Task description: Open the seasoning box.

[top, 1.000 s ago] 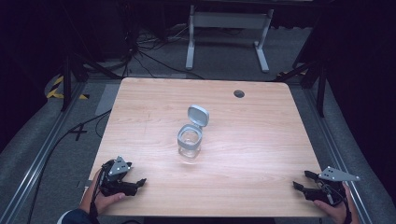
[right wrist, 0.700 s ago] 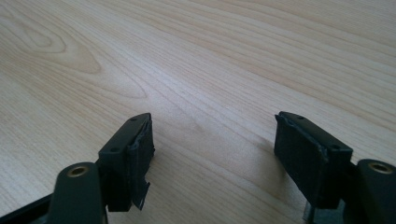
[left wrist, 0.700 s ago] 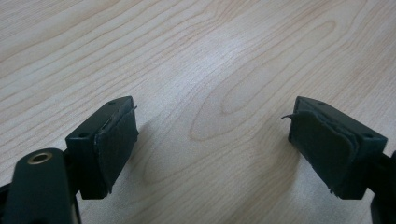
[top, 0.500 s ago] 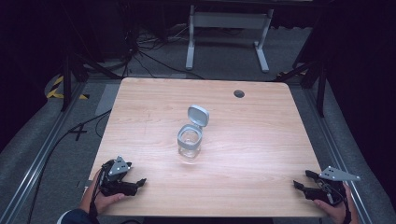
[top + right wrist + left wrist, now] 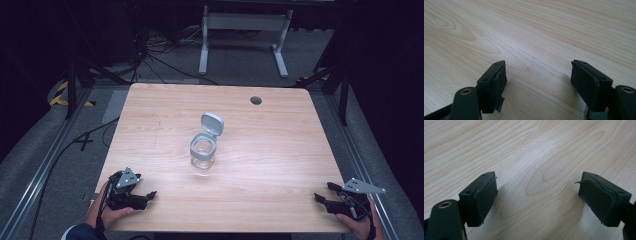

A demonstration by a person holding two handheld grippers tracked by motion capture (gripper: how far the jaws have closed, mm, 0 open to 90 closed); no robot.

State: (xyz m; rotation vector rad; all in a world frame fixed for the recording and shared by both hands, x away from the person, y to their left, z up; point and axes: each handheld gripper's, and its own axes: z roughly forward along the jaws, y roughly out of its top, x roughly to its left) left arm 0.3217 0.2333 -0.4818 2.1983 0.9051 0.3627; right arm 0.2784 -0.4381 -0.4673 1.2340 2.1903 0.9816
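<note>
a jar [image 5: 204, 153] is being kept at the middle of the table [image 5: 280, 150], its lid [image 5: 212, 123] tipped up behind it. the left gripper [image 5: 145, 196] and right gripper [image 5: 322, 195] are being held at the near corners, well apart from it.

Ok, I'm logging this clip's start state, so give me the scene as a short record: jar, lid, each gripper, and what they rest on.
jar: clear jar upright near the middle of the table
lid: grey flip lid open, tilted up behind the jar's mouth
left gripper: left gripper at the table's near left corner, jaws open, nothing between them
right gripper: right gripper at the near right corner, jaws open, nothing between them
contact: neither gripper touches the jar
</note>
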